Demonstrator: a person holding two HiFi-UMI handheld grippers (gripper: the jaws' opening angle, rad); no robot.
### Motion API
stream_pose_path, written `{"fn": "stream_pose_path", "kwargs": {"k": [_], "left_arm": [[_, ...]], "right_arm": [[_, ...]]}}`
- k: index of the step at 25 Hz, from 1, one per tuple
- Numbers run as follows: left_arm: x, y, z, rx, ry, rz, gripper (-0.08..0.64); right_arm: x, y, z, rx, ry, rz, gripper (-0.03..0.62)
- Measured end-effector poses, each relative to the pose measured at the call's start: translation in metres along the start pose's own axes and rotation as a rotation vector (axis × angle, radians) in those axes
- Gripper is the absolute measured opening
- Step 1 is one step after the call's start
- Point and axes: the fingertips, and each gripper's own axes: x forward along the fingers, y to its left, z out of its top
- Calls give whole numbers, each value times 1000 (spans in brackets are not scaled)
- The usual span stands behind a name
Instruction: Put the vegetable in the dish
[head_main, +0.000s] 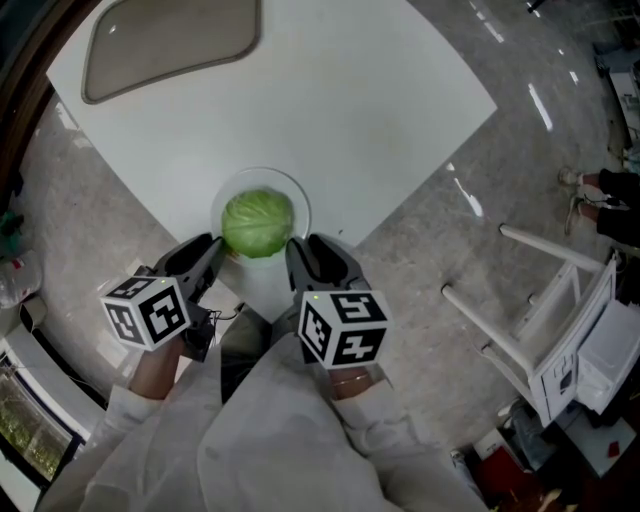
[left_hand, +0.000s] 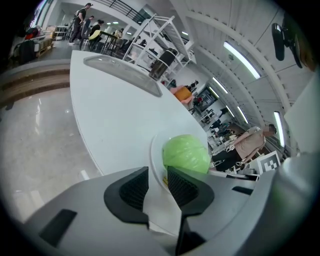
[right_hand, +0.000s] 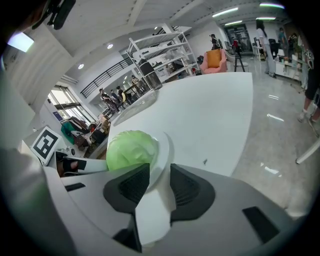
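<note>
A green cabbage (head_main: 257, 223) sits in a white dish (head_main: 296, 192) near the corner of the white table (head_main: 360, 100). My left gripper (head_main: 212, 250) is at the dish's left side and my right gripper (head_main: 300, 252) at its right side. In the left gripper view the dish rim (left_hand: 153, 150) runs between the jaws of the left gripper (left_hand: 158, 182), with the cabbage (left_hand: 186, 154) just beyond. In the right gripper view the rim (right_hand: 164, 145) also lies between the jaws of the right gripper (right_hand: 160, 182), beside the cabbage (right_hand: 131, 148). Both pairs of pads stand slightly off the rim.
A shallow grey tray (head_main: 170, 40) lies at the table's far left end. A white frame rack (head_main: 545, 320) lies on the polished floor to the right. The table corner points towards me, with floor on both sides. People and shelves stand far off.
</note>
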Motion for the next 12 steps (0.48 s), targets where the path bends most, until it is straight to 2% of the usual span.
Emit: {"fn": "stream_pose_path", "kwargs": {"k": [7,12], "left_arm": [[3,-6,-5,-37,12,-28,104],[2,-7,-5,-34,8,-38,104]], "right_arm": [[0,-1,1,26,5,8,117],[1,0,1,52,7,28,117]]}}
